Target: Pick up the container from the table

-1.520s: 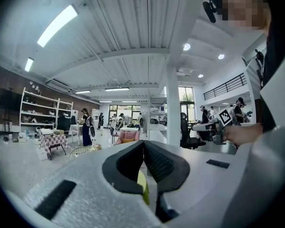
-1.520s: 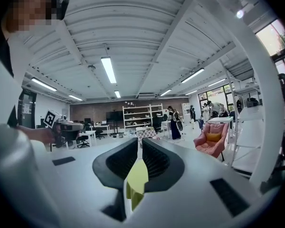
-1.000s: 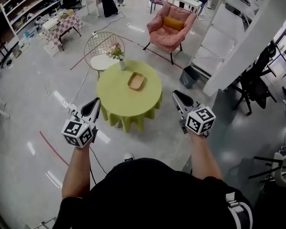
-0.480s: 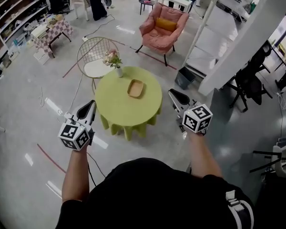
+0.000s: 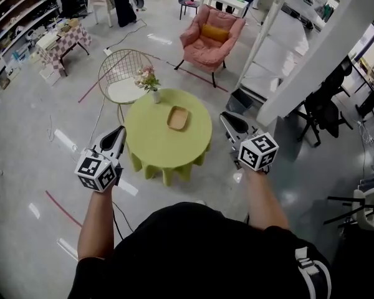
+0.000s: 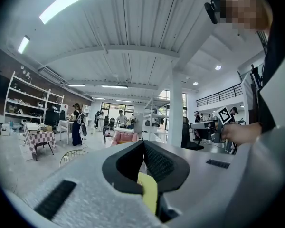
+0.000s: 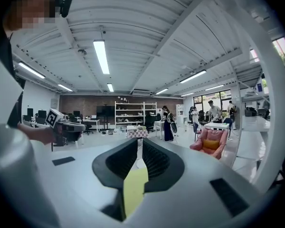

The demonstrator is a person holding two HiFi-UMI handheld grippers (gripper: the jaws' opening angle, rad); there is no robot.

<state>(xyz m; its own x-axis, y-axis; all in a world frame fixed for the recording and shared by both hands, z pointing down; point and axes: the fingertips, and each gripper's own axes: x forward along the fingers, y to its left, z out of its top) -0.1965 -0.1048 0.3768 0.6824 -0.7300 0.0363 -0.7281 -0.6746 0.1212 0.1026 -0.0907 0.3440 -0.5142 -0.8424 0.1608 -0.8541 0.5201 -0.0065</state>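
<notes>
A shallow wooden container (image 5: 177, 118) lies on the round table with a yellow-green cloth (image 5: 159, 145), right of the middle. Beside it, at the far left rim, stands a white vase of flowers (image 5: 151, 83). My left gripper (image 5: 119, 131) hangs off the table's left edge, and my right gripper (image 5: 227, 118) off its right edge. Both are held in the air, apart from the container. In the left gripper view the left gripper (image 6: 143, 142) has its jaws together with nothing in them. The right gripper (image 7: 137, 140) in its own view is likewise shut and empty.
A wire chair (image 5: 121, 73) stands behind the table on the left and a pink armchair (image 5: 210, 33) farther back. A grey bin (image 5: 241, 99) and a white pillar (image 5: 311, 61) are to the right. Black office chairs (image 5: 327, 111) stand at the far right, and cables trail on the floor on the left.
Both grippers have drifted forward with the person, and now stand alongside the table's two sides. Their jaws stay together and the container has not moved.
</notes>
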